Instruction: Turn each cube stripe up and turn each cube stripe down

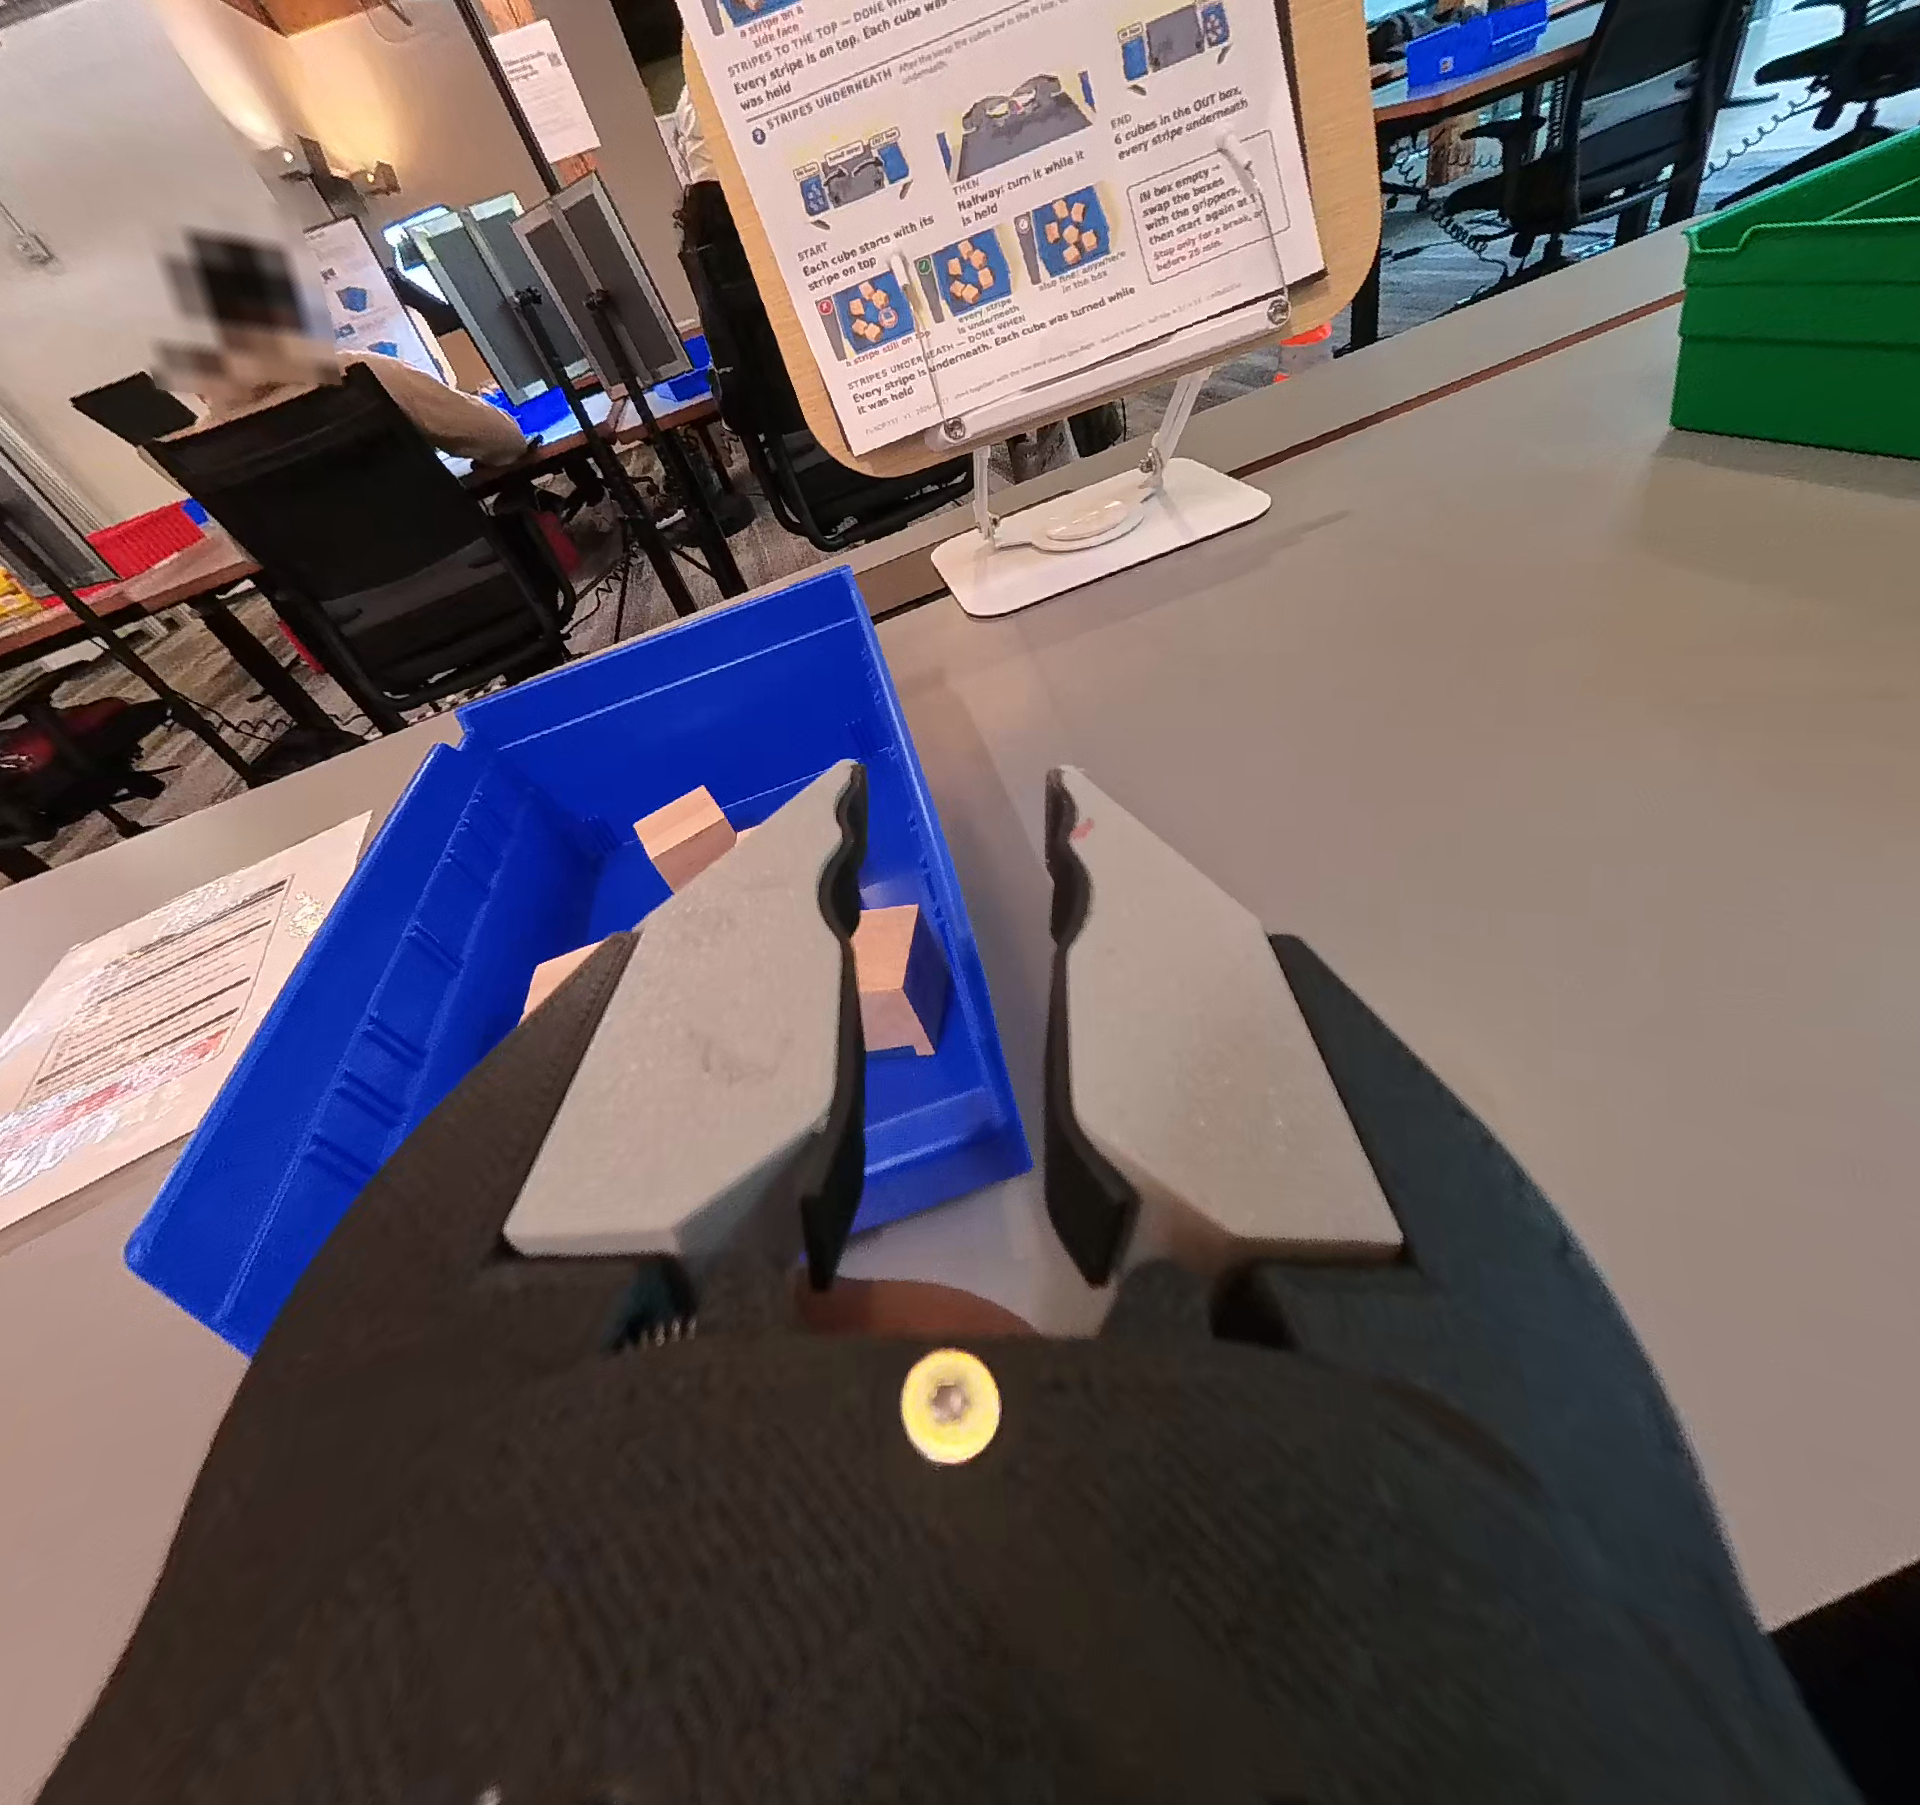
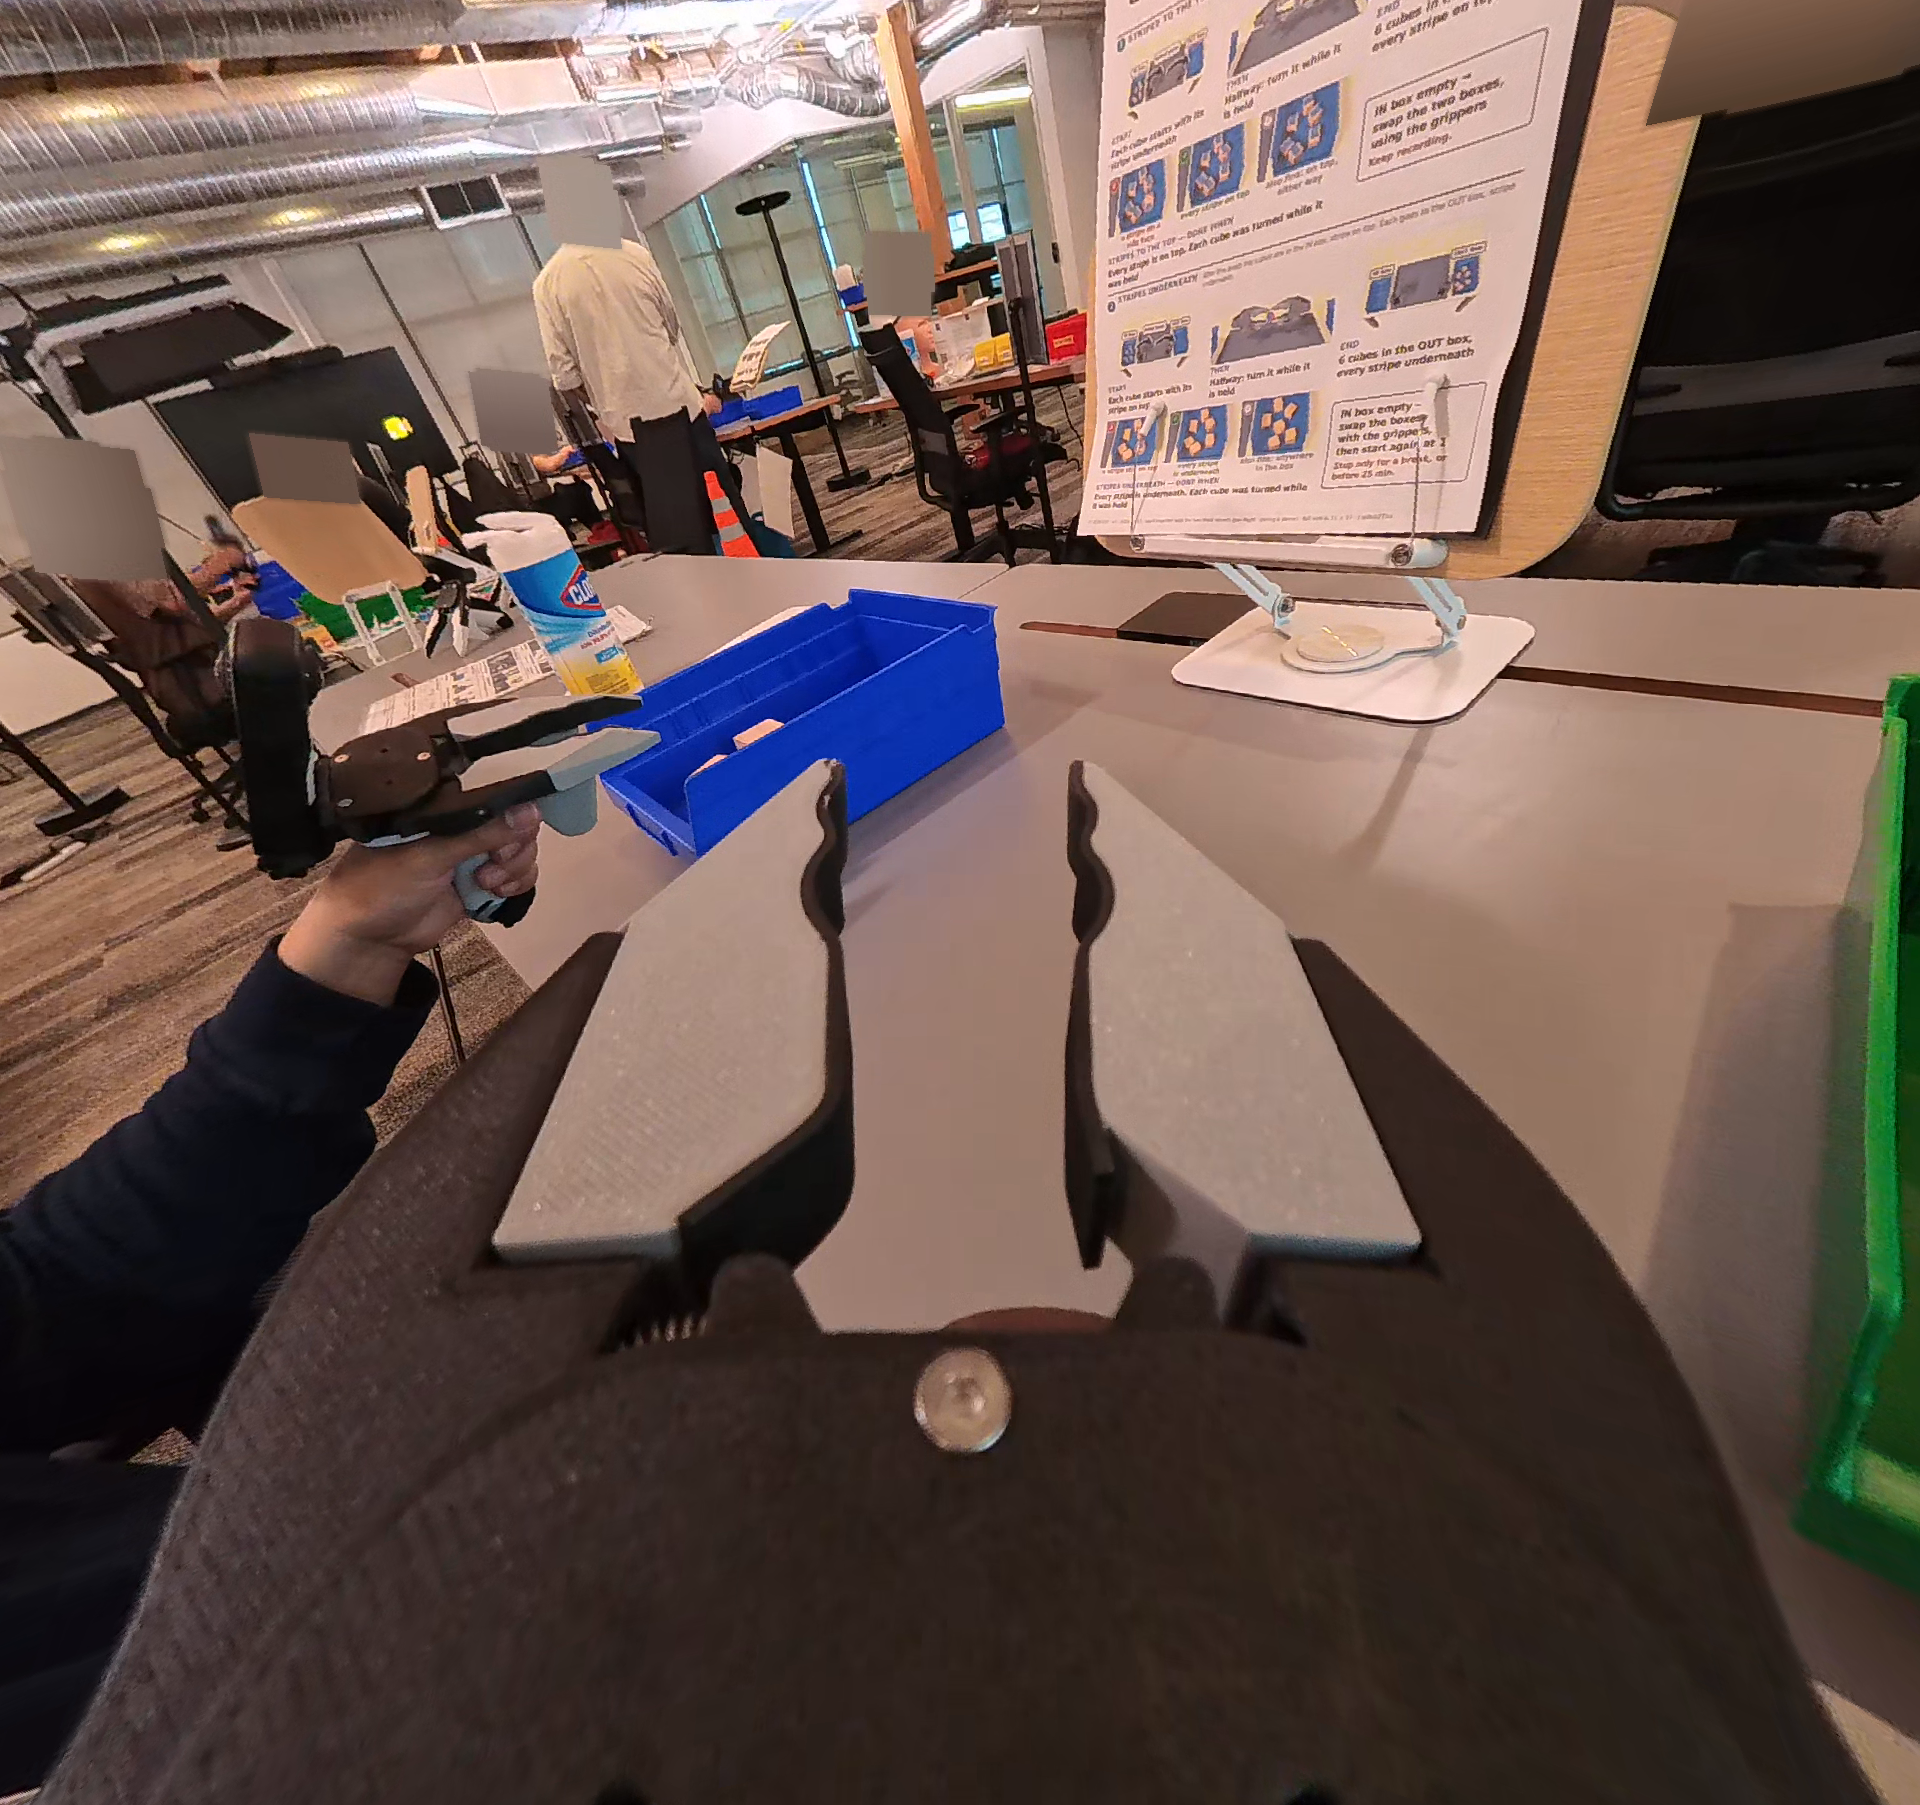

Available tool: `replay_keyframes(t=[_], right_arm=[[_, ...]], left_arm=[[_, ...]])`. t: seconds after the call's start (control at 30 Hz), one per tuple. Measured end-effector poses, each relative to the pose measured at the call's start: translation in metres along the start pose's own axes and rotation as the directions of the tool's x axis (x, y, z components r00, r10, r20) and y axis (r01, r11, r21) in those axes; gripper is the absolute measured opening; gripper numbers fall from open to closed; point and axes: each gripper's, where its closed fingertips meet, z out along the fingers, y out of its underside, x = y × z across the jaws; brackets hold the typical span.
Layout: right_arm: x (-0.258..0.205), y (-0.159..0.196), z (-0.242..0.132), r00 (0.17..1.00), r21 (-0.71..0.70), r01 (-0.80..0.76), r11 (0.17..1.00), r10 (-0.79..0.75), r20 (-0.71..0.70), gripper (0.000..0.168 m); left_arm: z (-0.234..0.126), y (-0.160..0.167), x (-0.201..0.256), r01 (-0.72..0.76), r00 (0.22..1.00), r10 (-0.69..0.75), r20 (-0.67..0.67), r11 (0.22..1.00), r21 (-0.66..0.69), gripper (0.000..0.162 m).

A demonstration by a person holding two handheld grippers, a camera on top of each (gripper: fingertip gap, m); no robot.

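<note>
A blue bin sits on the grey table and holds pale wooden cubes. One cube lies toward the bin's far end, another against its right wall, and a third is mostly hidden behind my left finger. No stripe shows on them. My left gripper is open and empty, held above the bin's right wall. My right gripper is open and empty over bare table, to the right of the bin. The left gripper also shows in the right wrist view, at the bin's near end.
An instruction sheet on a white stand stands at the table's back. A green bin sits at the right, also in the right wrist view. A paper sheet lies left of the blue bin. A wipes canister stands behind it.
</note>
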Motion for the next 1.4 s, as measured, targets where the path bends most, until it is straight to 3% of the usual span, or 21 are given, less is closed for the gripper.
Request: replay_keyframes(t=[1.4], right_arm=[[-0.0092, 0.0031, 0.0023, 1.0, -0.021, 0.011, 1.0, -0.01, 0.028, 0.04]], left_arm=[[0.0022, 0.0018, 0.0073, -0.057, 0.998, 0.057, -0.008, 0.998, -0.002, 0.031]])
